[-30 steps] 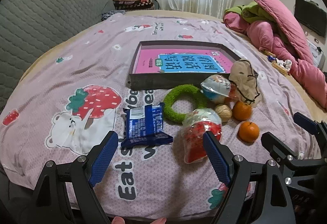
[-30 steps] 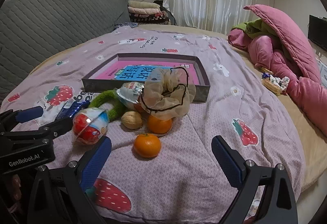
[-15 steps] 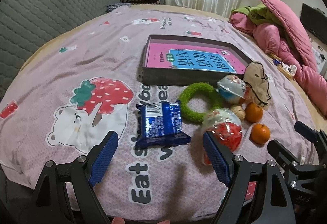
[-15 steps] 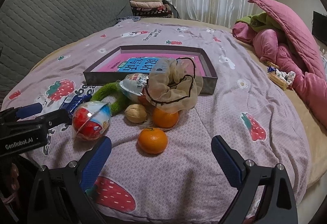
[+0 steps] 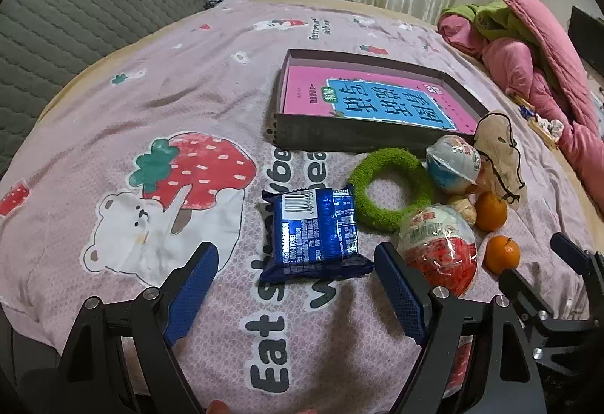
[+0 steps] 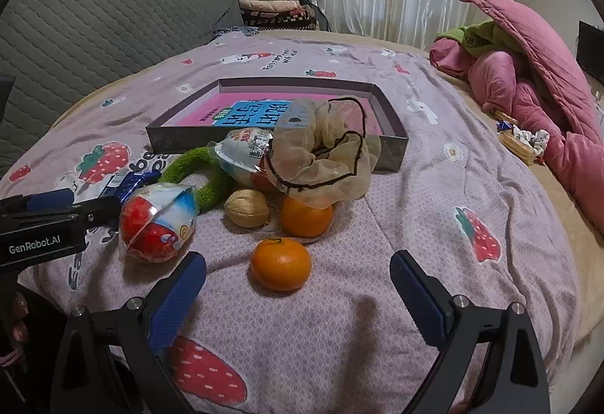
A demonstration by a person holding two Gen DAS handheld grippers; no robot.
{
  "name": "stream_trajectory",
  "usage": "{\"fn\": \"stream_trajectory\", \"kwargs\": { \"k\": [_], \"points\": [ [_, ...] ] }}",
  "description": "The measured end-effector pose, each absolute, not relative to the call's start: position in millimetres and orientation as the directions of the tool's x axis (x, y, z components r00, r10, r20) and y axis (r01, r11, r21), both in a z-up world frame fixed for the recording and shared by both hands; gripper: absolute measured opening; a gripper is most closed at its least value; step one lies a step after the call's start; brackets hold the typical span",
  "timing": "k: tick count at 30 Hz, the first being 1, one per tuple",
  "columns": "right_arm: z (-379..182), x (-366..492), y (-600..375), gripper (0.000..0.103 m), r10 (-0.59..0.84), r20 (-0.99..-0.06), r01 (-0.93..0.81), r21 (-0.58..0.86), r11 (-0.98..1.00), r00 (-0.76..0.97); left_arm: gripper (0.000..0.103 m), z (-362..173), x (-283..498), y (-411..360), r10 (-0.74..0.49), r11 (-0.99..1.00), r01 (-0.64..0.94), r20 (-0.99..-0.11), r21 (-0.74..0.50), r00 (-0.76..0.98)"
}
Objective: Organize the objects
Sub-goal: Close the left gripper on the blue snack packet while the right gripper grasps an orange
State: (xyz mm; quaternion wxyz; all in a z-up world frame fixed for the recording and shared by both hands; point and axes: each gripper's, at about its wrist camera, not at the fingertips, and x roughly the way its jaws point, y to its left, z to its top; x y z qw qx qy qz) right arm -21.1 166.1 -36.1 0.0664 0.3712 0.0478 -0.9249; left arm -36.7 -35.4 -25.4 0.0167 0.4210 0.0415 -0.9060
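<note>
The flat blue foil snack packet (image 5: 313,233) lies on the bedspread between the wide-open left gripper (image 5: 296,295), long axis toward the shallow dark cardboard box (image 5: 362,138), which holds only a pink book, so sorting seems barely begun; right gripper (image 6: 298,295) gapes empty.

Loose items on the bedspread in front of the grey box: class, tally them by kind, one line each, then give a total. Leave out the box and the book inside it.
Oranges: 2
Wrapped toy eggs: 2
Blue snack packet: 1
Green fuzzy ring: 1
Walnut: 1
Beige mesh pouch: 1
Total: 8
</note>
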Motion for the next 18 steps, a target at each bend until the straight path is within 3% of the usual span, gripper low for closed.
{"fn": "stream_trajectory", "kwargs": {
  "k": [6,11,14,18],
  "points": [
    [-46,-29,165,0.098,-0.105,-0.7,0.157,-0.009,-0.988,-0.707,0.085,-32,-47,-38,-0.021,-0.994,0.098,-0.771,-0.054,-0.637],
    [-51,-36,166,0.09,-0.116,-0.714,0.142,0.023,-0.99,-0.691,0.085,-34,-54,-40,-0.016,-0.993,0.103,-0.777,-0.063,-0.629],
    [-53,-39,167,0.071,-0.134,-0.722,0.136,0.056,-0.989,-0.679,0.085,-35,-58,-40,-0.01,-0.992,0.104,-0.784,-0.069,-0.621],
    [-61,-44,167,0.064,-0.13,-0.746,0.129,0.059,-0.99,-0.653,0.085,-41,-65,-40,0.008,-0.991,0.1,-0.799,-0.086,-0.601]
  ]
}}
